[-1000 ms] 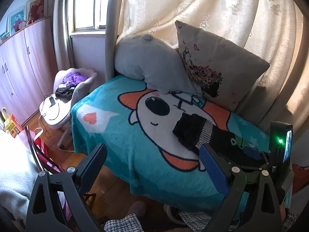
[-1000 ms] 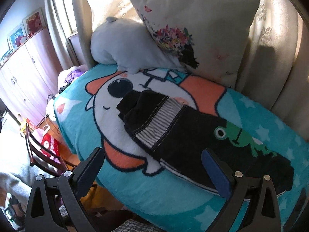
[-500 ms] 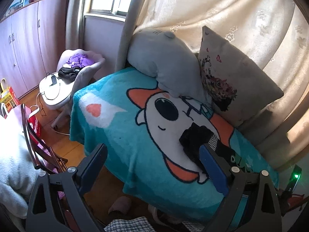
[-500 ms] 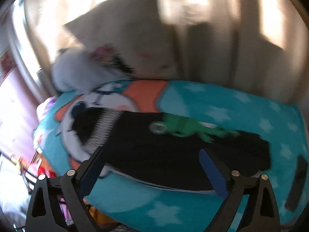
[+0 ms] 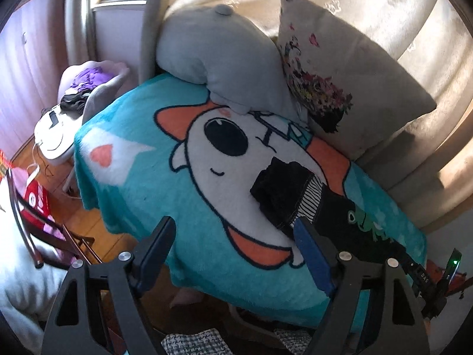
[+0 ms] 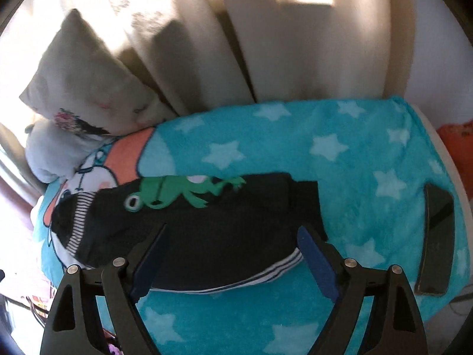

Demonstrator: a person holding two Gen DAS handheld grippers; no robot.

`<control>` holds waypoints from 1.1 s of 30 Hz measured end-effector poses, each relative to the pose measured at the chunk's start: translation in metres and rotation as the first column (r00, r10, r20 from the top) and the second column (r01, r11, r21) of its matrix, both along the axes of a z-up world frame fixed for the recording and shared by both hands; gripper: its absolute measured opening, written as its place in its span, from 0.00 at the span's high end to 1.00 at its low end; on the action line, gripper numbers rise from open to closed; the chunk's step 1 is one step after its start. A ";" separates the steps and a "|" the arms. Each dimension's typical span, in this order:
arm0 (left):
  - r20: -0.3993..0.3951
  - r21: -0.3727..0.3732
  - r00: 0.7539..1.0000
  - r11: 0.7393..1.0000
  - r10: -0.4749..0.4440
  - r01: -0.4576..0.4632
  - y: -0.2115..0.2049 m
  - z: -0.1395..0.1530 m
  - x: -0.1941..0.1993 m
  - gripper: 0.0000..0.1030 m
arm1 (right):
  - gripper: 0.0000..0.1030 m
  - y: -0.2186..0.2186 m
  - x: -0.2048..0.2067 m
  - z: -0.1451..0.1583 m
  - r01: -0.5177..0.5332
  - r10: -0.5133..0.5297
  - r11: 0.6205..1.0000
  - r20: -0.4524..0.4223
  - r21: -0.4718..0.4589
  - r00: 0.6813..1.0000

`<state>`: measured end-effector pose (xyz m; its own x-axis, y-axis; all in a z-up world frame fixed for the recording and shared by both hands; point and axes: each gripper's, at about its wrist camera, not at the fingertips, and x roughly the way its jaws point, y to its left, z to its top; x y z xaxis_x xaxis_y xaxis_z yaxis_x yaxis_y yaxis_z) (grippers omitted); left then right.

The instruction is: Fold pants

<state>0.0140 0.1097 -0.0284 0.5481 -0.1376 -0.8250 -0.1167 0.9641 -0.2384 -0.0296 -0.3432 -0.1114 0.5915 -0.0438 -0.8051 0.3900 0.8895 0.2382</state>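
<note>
Black pants (image 6: 212,222) with a green frog print and a striped band lie flat on the teal cartoon blanket (image 6: 340,148). In the left wrist view the pants (image 5: 283,189) lie to the right of the middle, waist end toward the pillows. My left gripper (image 5: 233,245) is open and empty, above the blanket's front edge, left of the pants. My right gripper (image 6: 230,251) is open and empty, hovering over the pants near the leg ends.
A grey plush pillow (image 5: 224,59) and a floral cushion (image 5: 340,68) lean on the curtain behind the bed. A black flat device (image 6: 437,242) lies on the blanket at right. A chair with clothes (image 5: 85,85) and a folding rack (image 5: 32,224) stand left of the bed.
My right gripper has swung right along the pants, from the waist end toward the leg ends. My left gripper has shifted its view a little over the blanket. Both stay open.
</note>
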 end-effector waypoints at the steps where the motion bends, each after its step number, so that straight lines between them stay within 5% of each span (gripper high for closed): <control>1: -0.005 0.005 1.000 1.000 -0.010 0.010 -0.001 -0.002 0.007 0.21 | 0.12 -0.002 0.000 -0.003 0.006 -0.006 1.000 -0.002 0.009 1.000; 6: -0.046 -0.019 0.996 0.997 -0.076 0.075 -0.008 -0.033 0.052 0.21 | 0.12 -0.009 -0.001 -0.010 0.068 -0.067 0.997 -0.026 0.021 0.997; 12: -0.143 -0.154 0.978 0.979 -0.153 0.130 -0.017 -0.087 0.114 0.21 | 0.12 -0.028 -0.013 -0.012 0.176 -0.173 0.984 -0.071 0.026 0.982; 19: -0.193 -0.216 0.935 0.942 -0.298 0.255 -0.048 -0.113 0.147 0.21 | 0.12 -0.054 -0.023 -0.028 0.318 -0.301 0.933 -0.116 0.170 0.946; 21: -0.225 -0.200 0.916 0.936 -0.332 0.290 -0.060 -0.119 0.150 0.45 | 0.13 -0.053 -0.020 -0.034 0.332 -0.314 0.927 -0.125 0.172 0.941; 22: -0.240 -0.182 0.906 0.933 -0.349 0.311 -0.066 -0.121 0.151 0.69 | 0.20 -0.052 -0.018 -0.035 0.328 -0.310 0.930 -0.124 0.165 0.942; 24: -0.248 -0.113 0.901 0.934 -0.357 0.339 -0.075 -0.122 0.150 0.76 | 0.42 -0.048 -0.010 -0.039 0.315 -0.298 0.941 -0.141 0.120 0.944; 25: -0.238 -0.106 0.900 0.931 -0.365 0.350 -0.077 -0.119 0.150 0.80 | 0.67 -0.048 -0.007 -0.042 0.306 -0.288 0.944 -0.145 0.124 0.947; 26: -0.230 -0.103 0.898 0.927 -0.374 0.360 -0.078 -0.116 0.148 0.82 | 0.77 -0.048 -0.006 -0.043 0.297 -0.277 0.944 -0.144 0.145 0.950; 33: -0.165 -0.216 0.906 0.911 -0.389 0.352 -0.069 -0.084 0.135 0.84 | 0.87 -0.052 -0.014 -0.018 0.263 -0.254 0.941 -0.072 0.215 0.965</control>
<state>0.1492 0.0408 -0.1121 0.2554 -0.4522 -0.8546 0.1776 0.8908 -0.4183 -0.0438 -0.3955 -0.1295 0.5483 -0.0090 -0.8362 0.6135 0.6838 0.3949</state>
